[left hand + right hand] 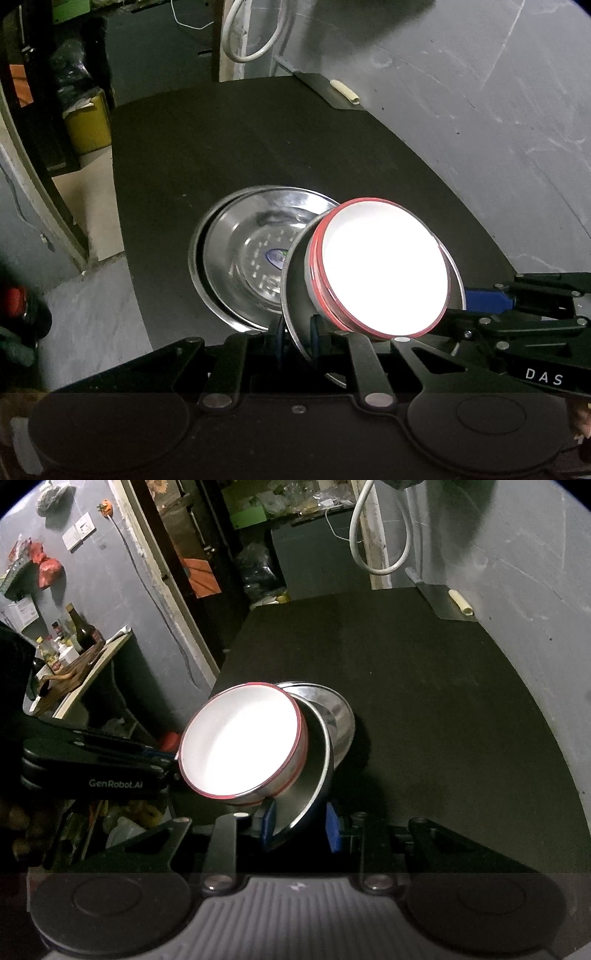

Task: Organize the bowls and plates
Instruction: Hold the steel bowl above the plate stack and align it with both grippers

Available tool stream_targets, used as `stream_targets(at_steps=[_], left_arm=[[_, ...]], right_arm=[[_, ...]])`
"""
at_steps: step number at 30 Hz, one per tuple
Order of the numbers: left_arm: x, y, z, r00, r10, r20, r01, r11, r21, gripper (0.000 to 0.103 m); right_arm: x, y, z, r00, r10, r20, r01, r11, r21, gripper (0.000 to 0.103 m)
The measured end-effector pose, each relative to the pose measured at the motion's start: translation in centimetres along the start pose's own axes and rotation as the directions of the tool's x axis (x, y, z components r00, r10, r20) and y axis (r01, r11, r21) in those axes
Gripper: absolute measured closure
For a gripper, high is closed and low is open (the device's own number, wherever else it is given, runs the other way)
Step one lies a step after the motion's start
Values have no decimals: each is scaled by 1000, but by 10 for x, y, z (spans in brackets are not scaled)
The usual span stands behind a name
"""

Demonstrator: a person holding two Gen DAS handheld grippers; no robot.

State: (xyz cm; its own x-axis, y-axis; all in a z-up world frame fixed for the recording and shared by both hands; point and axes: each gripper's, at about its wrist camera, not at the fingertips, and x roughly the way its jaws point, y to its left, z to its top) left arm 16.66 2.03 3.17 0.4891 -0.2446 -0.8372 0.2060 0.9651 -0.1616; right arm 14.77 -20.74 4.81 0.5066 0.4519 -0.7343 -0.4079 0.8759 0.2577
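The left gripper [297,328] reaches forward low over the near edge of a black table [258,140]. Its two blue pads [281,334] stand close together, pinching the near rim of a steel plate [295,295]. This plate is lifted and tilted, with its open face turned up and toward the right.

A bowl [380,269], white inside with a red rim, lies in the tilted plate and leans with it. The glare inside it is strong, but nothing shows in it.

Behind and to the left of the tilted plate, a second steel plate [243,251] lies flat on the table. It has a small sticker in its middle and holds nothing else. A second rim line runs round its left edge, and whether that is another plate beneath is unclear.

The right gripper [300,825] comes in from the right side, level with the other and pointing across toward it. From its own camera, its blue pads [332,827] stand on either side of the tilted plate's edge. The left pad is at the plate and the right pad is a little apart from it, so the grip is loose and not closed. The bowl sits just above and left of these pads, over the table's left edge.
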Motion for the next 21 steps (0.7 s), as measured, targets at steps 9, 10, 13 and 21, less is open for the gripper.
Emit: stream_targets(at_steps=[9,10,13,21], left_arm=[[3,18,16,1000,-4,0,4,1000,20,89],[5,19,18,1000,-4,0,4,1000,24,89],[8,25,24,1000,-5,-3,5,1000,27,89],[22,40,37,1000,-13,-18,13,1000,27,89]], right_arm=[[17,8,14,1000,-9,-2,9,1000,10,71],[19,8,17,1000,-11,-2,11,1000,12,71],[24,9,21,1000,-14,0,14,1000,21,71],[41,10,31,1000,-24,-14,25,999,39,71]])
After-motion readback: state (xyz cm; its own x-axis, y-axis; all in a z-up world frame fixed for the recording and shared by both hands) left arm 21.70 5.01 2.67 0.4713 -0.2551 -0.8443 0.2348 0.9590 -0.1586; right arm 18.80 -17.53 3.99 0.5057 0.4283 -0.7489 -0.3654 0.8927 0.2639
